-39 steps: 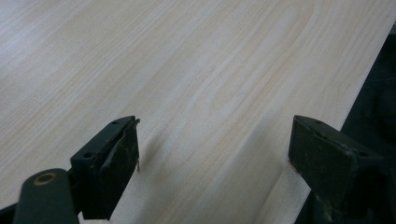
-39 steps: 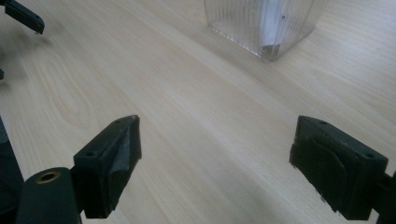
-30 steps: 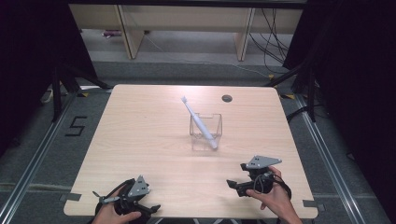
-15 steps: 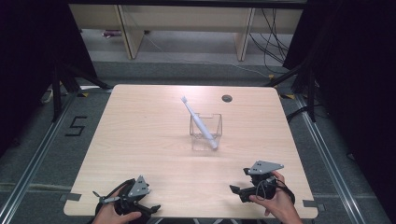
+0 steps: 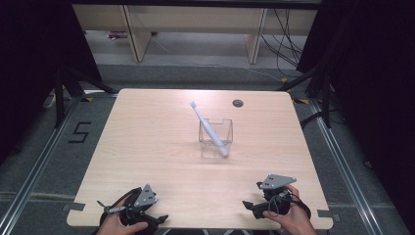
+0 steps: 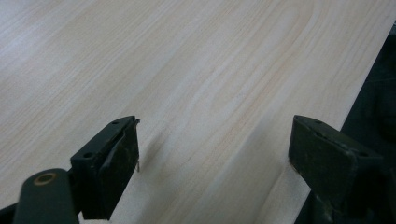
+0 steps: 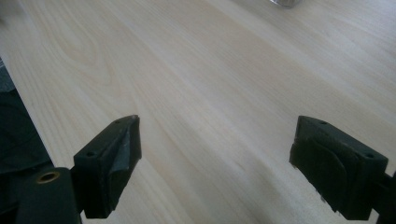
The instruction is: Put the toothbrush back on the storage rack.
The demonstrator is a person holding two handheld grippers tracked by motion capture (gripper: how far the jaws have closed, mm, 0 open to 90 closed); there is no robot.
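Both the left gripper [image 5: 147,215] at seven o'clock and right gripper [image 5: 254,205] at five gape wide, empty, toothbrush [image 5: 209,129] in clear box [image 5: 215,144] centred.

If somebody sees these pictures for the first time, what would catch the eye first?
Probably the white toothbrush, leaning tilted in a clear square cup near the middle of the wooden table. Next, the two hand-held grippers at the near edge, left gripper and right gripper, both open over bare wood.

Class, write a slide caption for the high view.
Toothbrush leaning in a clear cup; both grippers open at the table's near edge.
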